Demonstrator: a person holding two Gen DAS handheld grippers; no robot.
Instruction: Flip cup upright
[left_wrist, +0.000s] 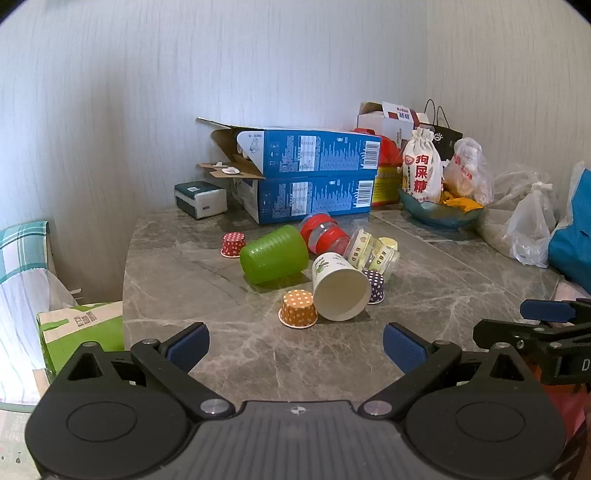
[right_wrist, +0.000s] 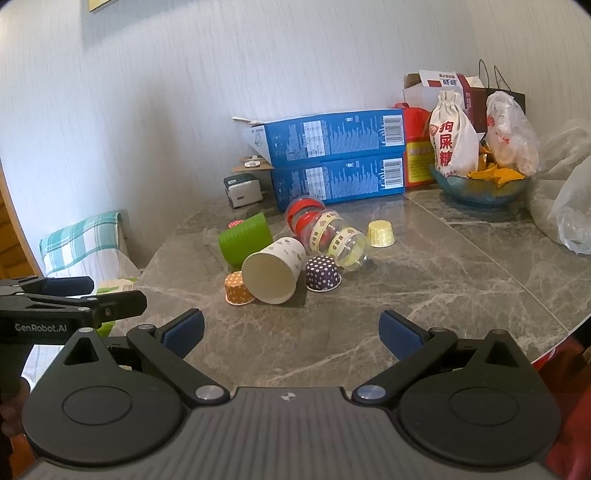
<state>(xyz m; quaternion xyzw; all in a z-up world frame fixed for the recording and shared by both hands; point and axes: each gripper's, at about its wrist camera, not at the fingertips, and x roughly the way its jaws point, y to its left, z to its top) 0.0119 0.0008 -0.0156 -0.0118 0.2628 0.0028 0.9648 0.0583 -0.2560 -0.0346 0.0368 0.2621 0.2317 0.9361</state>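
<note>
A white paper cup (left_wrist: 340, 290) lies on its side on the grey marble table (left_wrist: 229, 354), mouth towards me; it also shows in the right wrist view (right_wrist: 273, 271). A green plastic cup (left_wrist: 274, 254) (right_wrist: 244, 238) lies on its side behind it. Red-lidded clear jars (left_wrist: 325, 232) (right_wrist: 306, 218) and a clear jar with yellow bands (left_wrist: 373, 253) (right_wrist: 341, 240) lie tipped over. Small dotted cups stand upside down: orange (left_wrist: 298, 308) (right_wrist: 238, 288), purple (left_wrist: 375, 286) (right_wrist: 322, 273), red (left_wrist: 232, 244). My left gripper (left_wrist: 295, 349) and right gripper (right_wrist: 291, 334) are open and empty, short of the cups.
Two stacked blue boxes (left_wrist: 314, 177) (right_wrist: 336, 158), a tissue pack (left_wrist: 201, 199), a blue bowl with snack bags (left_wrist: 439, 210) (right_wrist: 480, 184) and plastic bags (left_wrist: 532, 221) line the back and right. A yellow cup (right_wrist: 380, 233) stands upside down. The table edge drops off on the left.
</note>
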